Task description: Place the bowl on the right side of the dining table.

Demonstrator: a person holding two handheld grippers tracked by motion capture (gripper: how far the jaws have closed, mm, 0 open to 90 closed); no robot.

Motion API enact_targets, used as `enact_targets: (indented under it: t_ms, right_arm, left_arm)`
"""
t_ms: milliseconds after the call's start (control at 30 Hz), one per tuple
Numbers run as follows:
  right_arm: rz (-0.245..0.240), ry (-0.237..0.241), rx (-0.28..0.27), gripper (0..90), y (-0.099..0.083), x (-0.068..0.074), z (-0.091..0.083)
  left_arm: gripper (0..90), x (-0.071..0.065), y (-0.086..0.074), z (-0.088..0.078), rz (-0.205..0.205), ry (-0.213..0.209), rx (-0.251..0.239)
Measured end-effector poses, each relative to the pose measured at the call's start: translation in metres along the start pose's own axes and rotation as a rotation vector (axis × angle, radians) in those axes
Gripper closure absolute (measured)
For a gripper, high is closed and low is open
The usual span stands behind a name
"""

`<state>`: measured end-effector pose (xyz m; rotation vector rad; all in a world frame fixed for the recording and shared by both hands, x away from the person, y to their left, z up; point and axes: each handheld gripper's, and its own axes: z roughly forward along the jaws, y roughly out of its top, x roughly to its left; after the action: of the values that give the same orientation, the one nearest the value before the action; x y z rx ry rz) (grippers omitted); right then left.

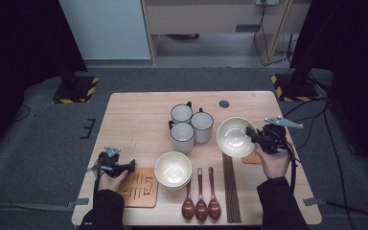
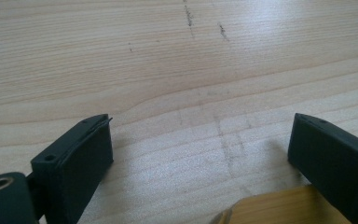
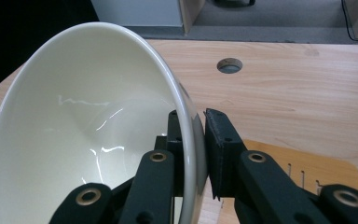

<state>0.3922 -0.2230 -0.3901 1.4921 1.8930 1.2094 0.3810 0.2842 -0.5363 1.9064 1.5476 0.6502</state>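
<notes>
No writing or label can be read anywhere. At centre right of the high view, the right claw (image 1: 254,135) pinches the rim of a tilted cream bowl (image 1: 235,137) held above the table (image 1: 134,115). At lower left, the left claw (image 1: 130,165) rests wide open beside a wooden coaster (image 1: 139,189), with bare tabletop ahead.

A lab-like recording room — black tripod legs (image 1: 72,79) on hazard-taped bases, trailing floor cables (image 1: 268,43), grey carpet.

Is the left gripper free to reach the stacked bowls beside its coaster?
Probably yes: the left gripper is open and empty over the coaster, and the stacked bowls sit just beyond with nothing between.
</notes>
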Motion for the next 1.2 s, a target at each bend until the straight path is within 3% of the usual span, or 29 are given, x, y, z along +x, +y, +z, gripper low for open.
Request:
enact_targets:
  t_ms: [1200]
  right_arm:
    - [0.088,-0.109,0.062,80.8,-0.021,-0.058,0.019]
  left_arm:
    - [5.3,0.000,0.000,0.000,0.000,0.001,0.001]
